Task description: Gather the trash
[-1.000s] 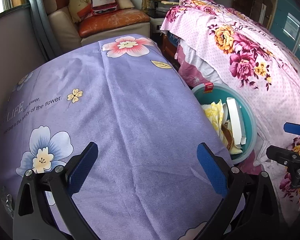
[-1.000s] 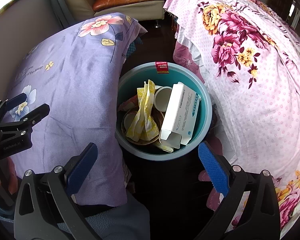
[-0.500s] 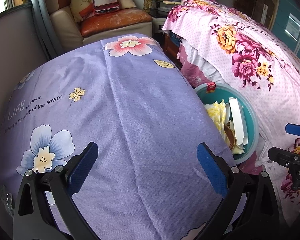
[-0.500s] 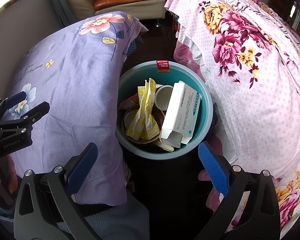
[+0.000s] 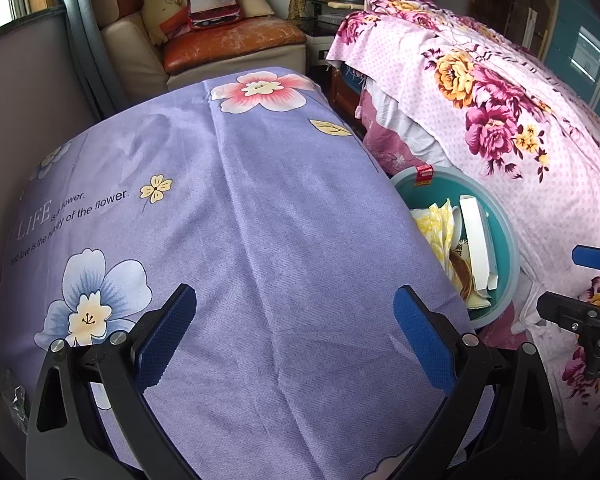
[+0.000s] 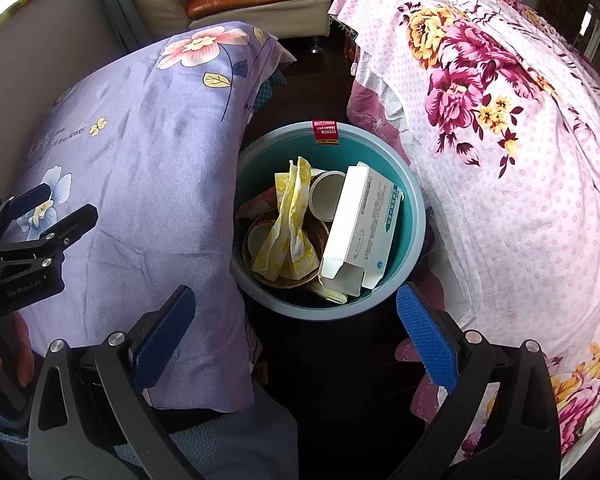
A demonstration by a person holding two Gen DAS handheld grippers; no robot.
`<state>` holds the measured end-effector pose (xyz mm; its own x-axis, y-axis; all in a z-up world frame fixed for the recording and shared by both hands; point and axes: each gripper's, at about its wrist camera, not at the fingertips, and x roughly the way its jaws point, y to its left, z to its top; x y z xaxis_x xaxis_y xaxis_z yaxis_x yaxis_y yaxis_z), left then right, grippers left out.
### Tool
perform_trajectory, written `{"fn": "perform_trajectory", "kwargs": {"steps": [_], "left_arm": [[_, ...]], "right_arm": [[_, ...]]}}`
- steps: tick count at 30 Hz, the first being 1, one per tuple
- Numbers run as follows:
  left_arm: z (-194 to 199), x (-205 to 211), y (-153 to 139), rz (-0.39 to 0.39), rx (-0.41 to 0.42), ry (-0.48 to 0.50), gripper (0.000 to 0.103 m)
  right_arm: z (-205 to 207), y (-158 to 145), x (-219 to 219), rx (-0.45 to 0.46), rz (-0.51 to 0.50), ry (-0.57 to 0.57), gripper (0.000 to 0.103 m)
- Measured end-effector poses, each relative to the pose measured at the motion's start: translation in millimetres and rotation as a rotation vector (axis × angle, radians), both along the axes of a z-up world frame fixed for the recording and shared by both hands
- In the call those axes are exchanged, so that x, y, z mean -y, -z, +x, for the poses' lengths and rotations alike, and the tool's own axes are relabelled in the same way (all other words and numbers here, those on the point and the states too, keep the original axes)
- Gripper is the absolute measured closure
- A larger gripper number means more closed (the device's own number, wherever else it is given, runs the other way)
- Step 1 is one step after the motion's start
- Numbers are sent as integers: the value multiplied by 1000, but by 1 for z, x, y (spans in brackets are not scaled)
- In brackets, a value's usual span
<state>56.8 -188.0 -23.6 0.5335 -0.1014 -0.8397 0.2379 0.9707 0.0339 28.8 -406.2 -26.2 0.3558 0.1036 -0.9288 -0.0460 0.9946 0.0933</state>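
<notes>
The round teal plastic bin (image 6: 414, 216), full of trash, sat at twelve o'clock from the right gripper (image 6: 296, 336), much nearer it than the left gripper (image 5: 296, 336). The long white cardboard box (image 6: 360, 228) stood on end inside. Both grippers' fingers were spread wide and held nothing.

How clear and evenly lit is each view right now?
Left wrist: sharp, soft daylight on the purple sheet, strong fisheye bending, dark corners. Right wrist: teal bin contents crisp, floor before it in deep shadow; no glare.
</notes>
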Motion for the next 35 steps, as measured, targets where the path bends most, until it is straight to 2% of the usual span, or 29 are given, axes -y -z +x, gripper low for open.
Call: {"fn": "perform_trajectory", "kwargs": {"steps": [35], "left_arm": [[-2,-7,3,1,-11,-8,4]], "right_arm": [[2,-3,4,0,-36,5,6]]}}
